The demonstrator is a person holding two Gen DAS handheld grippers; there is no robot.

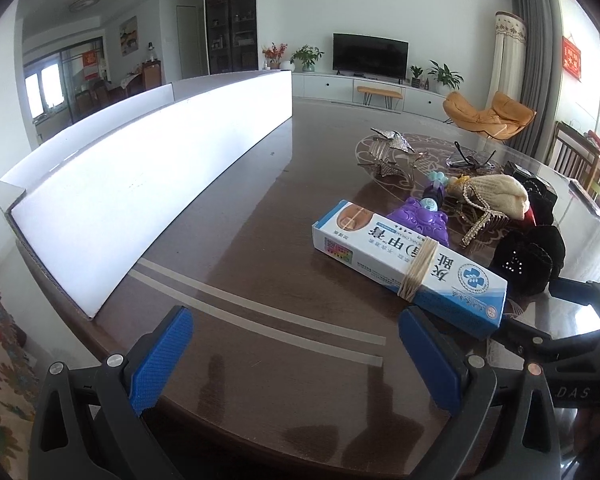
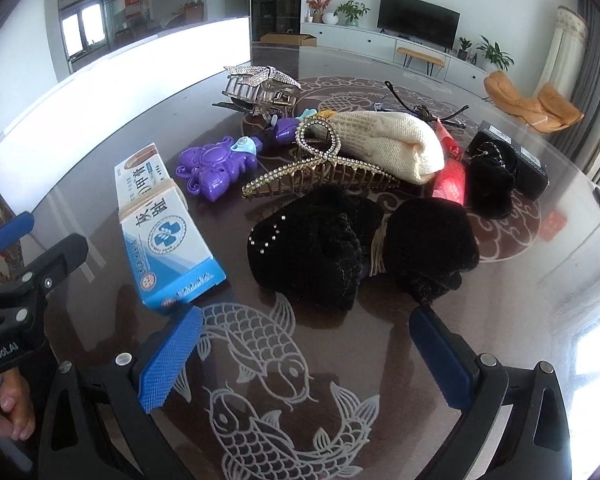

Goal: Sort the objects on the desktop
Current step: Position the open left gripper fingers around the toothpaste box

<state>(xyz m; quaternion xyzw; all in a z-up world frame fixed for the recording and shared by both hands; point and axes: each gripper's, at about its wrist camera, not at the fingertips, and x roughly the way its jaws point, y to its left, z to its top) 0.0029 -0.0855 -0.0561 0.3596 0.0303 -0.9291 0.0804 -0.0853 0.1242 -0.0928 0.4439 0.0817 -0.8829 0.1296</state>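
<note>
A heap of small things lies on the dark table. A blue-and-white medicine box [image 1: 410, 264] [image 2: 162, 224] with a rubber band around it lies nearest. Behind it are a purple toy [image 2: 214, 166], a gold rhinestone hair claw [image 2: 320, 172], a cream knitted pouch [image 2: 388, 142], black fuzzy scrunchies [image 2: 360, 248] and a silver star clip [image 2: 260, 84]. My left gripper [image 1: 296, 354] is open, low over bare table just left of the box. My right gripper [image 2: 306, 354] is open in front of the black scrunchies, empty.
A long white cardboard box [image 1: 140, 168] stands along the table's left side. Glasses [image 1: 470, 160], a red packet [image 2: 450, 180] and a black box [image 2: 516, 156] lie further back. A hand [image 2: 12, 412] holds the left gripper's handle. The table's rim curves on the right.
</note>
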